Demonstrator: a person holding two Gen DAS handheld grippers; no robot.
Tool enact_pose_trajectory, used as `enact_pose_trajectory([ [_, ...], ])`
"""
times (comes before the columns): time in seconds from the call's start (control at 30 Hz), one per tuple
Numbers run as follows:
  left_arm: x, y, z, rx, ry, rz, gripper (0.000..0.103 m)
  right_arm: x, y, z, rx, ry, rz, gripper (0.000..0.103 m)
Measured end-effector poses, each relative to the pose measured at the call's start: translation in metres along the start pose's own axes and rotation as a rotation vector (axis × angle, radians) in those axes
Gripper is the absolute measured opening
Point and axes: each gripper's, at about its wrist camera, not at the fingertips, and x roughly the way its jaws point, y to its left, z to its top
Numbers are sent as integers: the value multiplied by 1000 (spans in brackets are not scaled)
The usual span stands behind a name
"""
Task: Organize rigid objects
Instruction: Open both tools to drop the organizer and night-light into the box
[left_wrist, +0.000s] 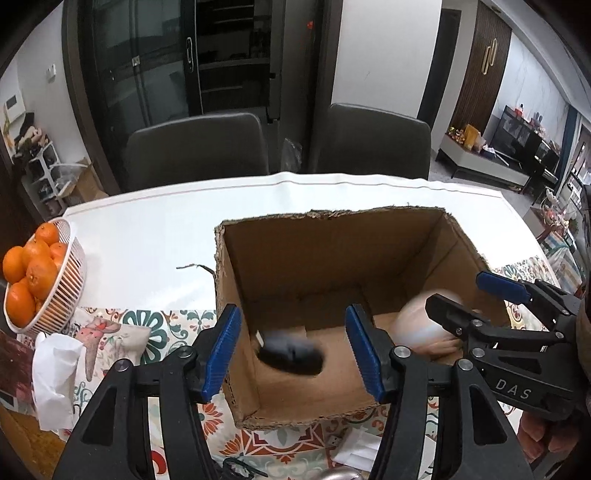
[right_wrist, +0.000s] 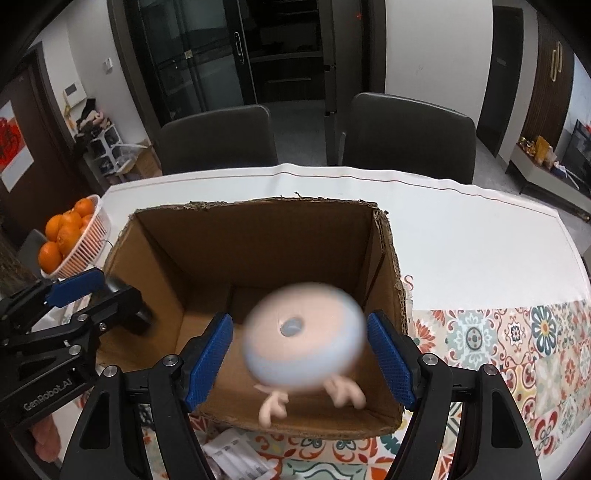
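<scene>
Both grippers hang over the open brown cardboard box near the table's front edge. The left gripper is spread wide, a blurred black object between its pads, seemingly untouched. The right gripper is likewise apart around a blurred pale round toy.

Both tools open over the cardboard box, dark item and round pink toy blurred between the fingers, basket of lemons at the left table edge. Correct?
Not lemons: the white basket holds oranges, clear in the left wrist view. The rest stands: left tool and right tool are open over the cardboard box, with the dark item and round pink toy blurred between the fingers.
</scene>
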Motion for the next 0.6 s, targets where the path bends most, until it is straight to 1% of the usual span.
enact_pose_trajectory([
  [0.2,-15,-4,-6,17,-33,22,62,-12,-3,-4,4,-30,-9,76],
  [0.4,-33,-5,-15,14,-62,19,62,-33,2,-13,-8,-71,-18,76],
  [0.6,-54,-8,-29,16,-101,11,65,-59,5,-27,-11,-121,-19,76],
])
